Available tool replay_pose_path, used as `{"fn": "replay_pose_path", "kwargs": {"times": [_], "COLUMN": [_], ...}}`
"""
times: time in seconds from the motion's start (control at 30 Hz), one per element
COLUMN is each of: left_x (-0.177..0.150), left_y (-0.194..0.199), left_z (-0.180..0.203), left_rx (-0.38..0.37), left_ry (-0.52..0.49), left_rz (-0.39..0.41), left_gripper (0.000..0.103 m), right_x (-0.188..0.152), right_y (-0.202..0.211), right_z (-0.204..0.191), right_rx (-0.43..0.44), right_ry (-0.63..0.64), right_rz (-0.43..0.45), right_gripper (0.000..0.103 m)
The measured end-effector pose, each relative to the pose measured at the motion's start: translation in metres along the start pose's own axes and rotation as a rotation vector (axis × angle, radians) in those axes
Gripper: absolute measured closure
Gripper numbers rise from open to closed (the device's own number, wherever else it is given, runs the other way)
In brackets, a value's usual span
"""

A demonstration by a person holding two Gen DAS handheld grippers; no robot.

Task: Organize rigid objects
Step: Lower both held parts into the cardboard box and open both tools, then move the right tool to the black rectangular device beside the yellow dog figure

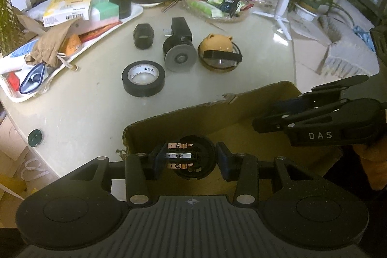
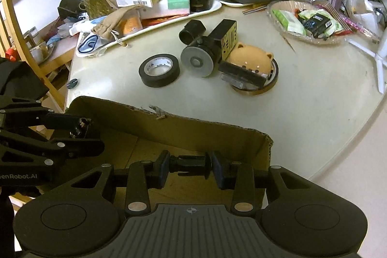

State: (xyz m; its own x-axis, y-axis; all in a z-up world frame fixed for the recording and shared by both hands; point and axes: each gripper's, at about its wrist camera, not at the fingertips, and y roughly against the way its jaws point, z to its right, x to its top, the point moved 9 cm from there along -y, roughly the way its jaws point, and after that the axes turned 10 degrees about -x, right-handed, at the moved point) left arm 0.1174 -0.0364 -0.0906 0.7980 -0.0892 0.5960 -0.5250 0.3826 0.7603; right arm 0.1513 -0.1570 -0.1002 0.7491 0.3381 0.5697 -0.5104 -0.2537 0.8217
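Fingers (image 1: 160,161) of the left gripper (image 1: 191,161) stand spread in the left wrist view, either side of a round black plug part with 3 copper contacts (image 1: 193,158); the left pad looks close against it, the right pad stands clear, so I cannot tell whether it is gripped. It sits over the open brown cardboard box (image 1: 241,103). Beyond, on the pale round table (image 1: 84,113), lie a black roll of electrical tape (image 1: 144,79), a black motor block with a grey disc (image 1: 180,47), a small black hexagonal fitting (image 1: 143,36) and an orange bear-shaped toy on a round brown base (image 1: 219,52). At the right edge, the right gripper (image 1: 278,117) reaches over the box.

From the right wrist view, the right gripper's fingers (image 2: 162,168) pinch a black spool-shaped connector (image 2: 189,162) end to end above the box. At the left, the left gripper hangs over the box's other side. Tape, motor block, fitting and bear toy rest in a loose cluster further back, well apart from the box.
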Motion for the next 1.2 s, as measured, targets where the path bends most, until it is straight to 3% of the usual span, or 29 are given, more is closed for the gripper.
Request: {"fn": "replay_pose_path", "kwargs": {"times": [0.53, 0.6, 0.63, 0.87, 0.97, 1.2], "left_x": [0.015, 0.017, 0.018, 0.025, 0.031, 0.036], "left_y": [-0.019, -0.019, -0.018, -0.004, 0.006, 0.021], "left_z": [0.006, 0.009, 0.010, 0.007, 0.003, -0.009], "left_rx": [0.027, 0.019, 0.015, -0.006, 0.000, 0.045], "left_ry": [0.017, 0.014, 0.014, 0.057, 0.076, 0.120], "left_rz": [0.007, 0.021, 0.027, 0.100, 0.158, 0.222], "left_gripper": [0.060, 0.059, 0.059, 0.053, 0.048, 0.047], "right_x": [0.004, 0.004, 0.004, 0.007, 0.010, 0.020], "right_y": [-0.009, -0.009, -0.008, -0.002, 0.005, 0.019], "right_z": [0.004, 0.002, 0.001, 0.007, 0.008, 0.012], "right_rx": [0.016, 0.022, 0.021, 0.005, 0.012, 0.008], "right_ry": [-0.026, -0.022, -0.016, -0.027, -0.029, -0.042], "right_rz": [0.004, 0.005, 0.010, 0.039, 0.071, 0.140], "right_gripper": [0.060, 0.052, 0.042, 0.021, 0.005, 0.000]}}
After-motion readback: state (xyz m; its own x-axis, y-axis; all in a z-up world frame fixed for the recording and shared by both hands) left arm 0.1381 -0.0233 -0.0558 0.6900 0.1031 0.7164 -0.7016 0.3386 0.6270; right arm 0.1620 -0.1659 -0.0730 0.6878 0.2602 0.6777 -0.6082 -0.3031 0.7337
